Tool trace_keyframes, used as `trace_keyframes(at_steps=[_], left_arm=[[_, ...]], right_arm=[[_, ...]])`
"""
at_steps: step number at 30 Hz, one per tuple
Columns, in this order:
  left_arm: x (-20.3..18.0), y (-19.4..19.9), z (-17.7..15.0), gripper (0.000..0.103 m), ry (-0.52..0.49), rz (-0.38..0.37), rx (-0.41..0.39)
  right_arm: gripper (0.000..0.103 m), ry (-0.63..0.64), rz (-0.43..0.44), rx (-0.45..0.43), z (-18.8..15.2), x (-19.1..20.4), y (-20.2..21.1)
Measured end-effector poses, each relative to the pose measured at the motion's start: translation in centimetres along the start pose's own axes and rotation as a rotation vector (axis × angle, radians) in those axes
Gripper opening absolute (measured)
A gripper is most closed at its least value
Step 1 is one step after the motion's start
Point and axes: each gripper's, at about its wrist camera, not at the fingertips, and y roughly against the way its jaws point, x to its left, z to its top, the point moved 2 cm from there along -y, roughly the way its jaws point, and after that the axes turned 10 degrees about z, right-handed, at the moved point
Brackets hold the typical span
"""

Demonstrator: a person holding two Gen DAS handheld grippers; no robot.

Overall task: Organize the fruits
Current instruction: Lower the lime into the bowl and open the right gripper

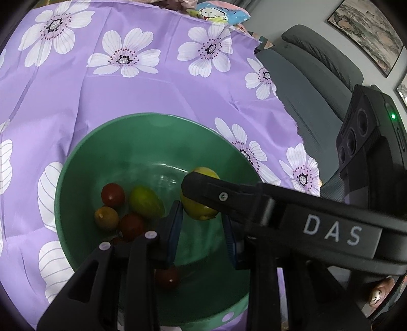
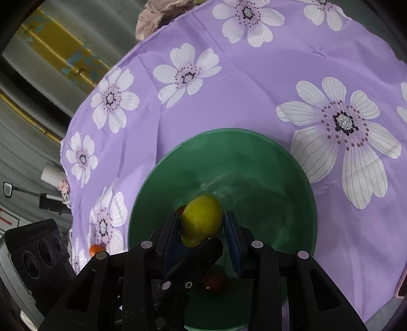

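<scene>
A green bowl (image 1: 76,157) stands on the purple flowered tablecloth (image 1: 76,89). In it lie red cherry tomatoes (image 1: 112,194), a green-yellow oval fruit (image 1: 146,205) and a small olive-yellow fruit (image 1: 106,217). My right gripper (image 2: 202,225) is shut on a yellow lemon (image 2: 202,216) just above the bowl (image 2: 300,178). In the left wrist view one of its fingers (image 1: 216,193) crosses over the lemon (image 1: 195,206). My left gripper (image 1: 202,226) hangs over the bowl with its blue pads a little apart and nothing between them, its tips just short of the lemon. One left finger (image 2: 198,254) reaches under the lemon.
A small orange fruit (image 2: 96,249) lies on the cloth left of the bowl, near the table edge. A grey armchair (image 1: 305,76) stands beyond the table's right edge. A plush toy (image 1: 218,11) sits at the far edge. A white cup (image 2: 52,173) sits off the table's left.
</scene>
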Motion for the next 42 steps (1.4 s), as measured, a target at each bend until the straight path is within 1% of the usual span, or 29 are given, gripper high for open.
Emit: trace_keyframes(at_steps=[7, 30, 36, 37, 38, 42], left_arm=[[0.0, -0.3, 0.0, 0.031, 0.001, 0.005, 0.013], [0.0, -0.6, -0.3, 0.031, 0.006, 0.022, 0.029], [0.1, -0.3, -0.4, 0.031, -0.006, 0.054, 0.013], [0.2, -0.1, -0.4, 0.034, -0.006, 0.055, 0.008], [0.2, 0.1, -0.4, 0.040, -0.006, 0.056, 0.000], [0.7, 1.7, -0.2, 0.048, -0.009, 0.075, -0.038]], right_arm=[[0.037, -0.007, -0.008, 0.016, 0.0, -0.2, -0.2], [0.037, -0.006, -0.025, 0.024, -0.1, -0.1, -0.7], [0.037, -0.008, -0.033, 0.013, -0.1, -0.3, -0.5], [0.037, -0.012, -0.030, 0.009, -0.1, -0.3, -0.4], [0.037, -0.014, -0.028, 0.006, 0.0, -0.4, -0.4], [0.041, -0.009, -0.033, -0.017, 0.1, -0.1, 0.0]])
